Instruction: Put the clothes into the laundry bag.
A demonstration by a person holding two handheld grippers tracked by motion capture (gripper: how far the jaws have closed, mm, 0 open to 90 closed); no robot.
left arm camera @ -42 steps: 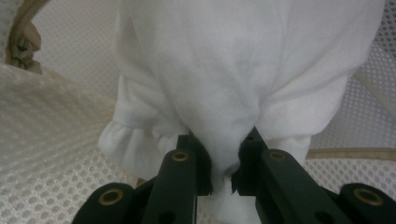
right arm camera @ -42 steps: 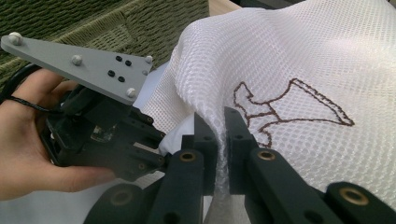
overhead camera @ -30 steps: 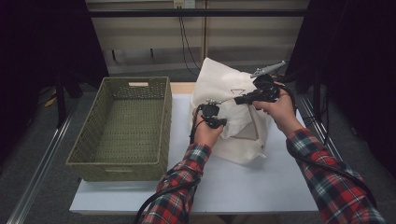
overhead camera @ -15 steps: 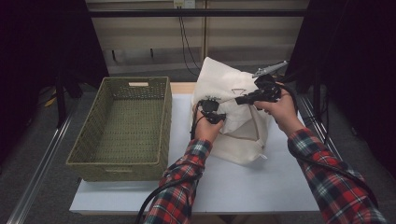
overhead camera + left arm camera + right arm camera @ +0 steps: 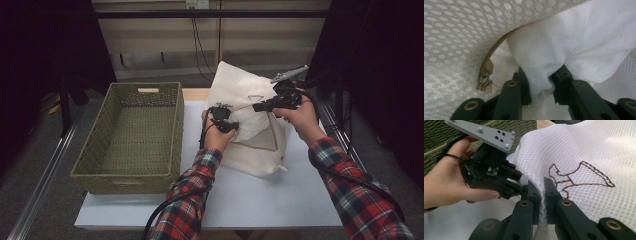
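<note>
Both grippers pinch the upright mesh bag [image 5: 245,95]; opening frontward.

white mesh zippered laundry bag [image 5: 245,92] | upright, lifted at top, zipper open | white cloth garment [image 5: 564,50] at opening | on white table

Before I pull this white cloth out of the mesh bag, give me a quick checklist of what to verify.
1. Left gripper shut on the white cloth: ok.
2. Right gripper pinching the mesh bag: ok.
3. Zipper open around the cloth: ok.
4. Zipper slider clear of the cloth: ok, it sits beside it.
5. Basket free to receive the cloth: ok.
6. Cloth snagged deeper inside the bag: cannot tell.
</note>
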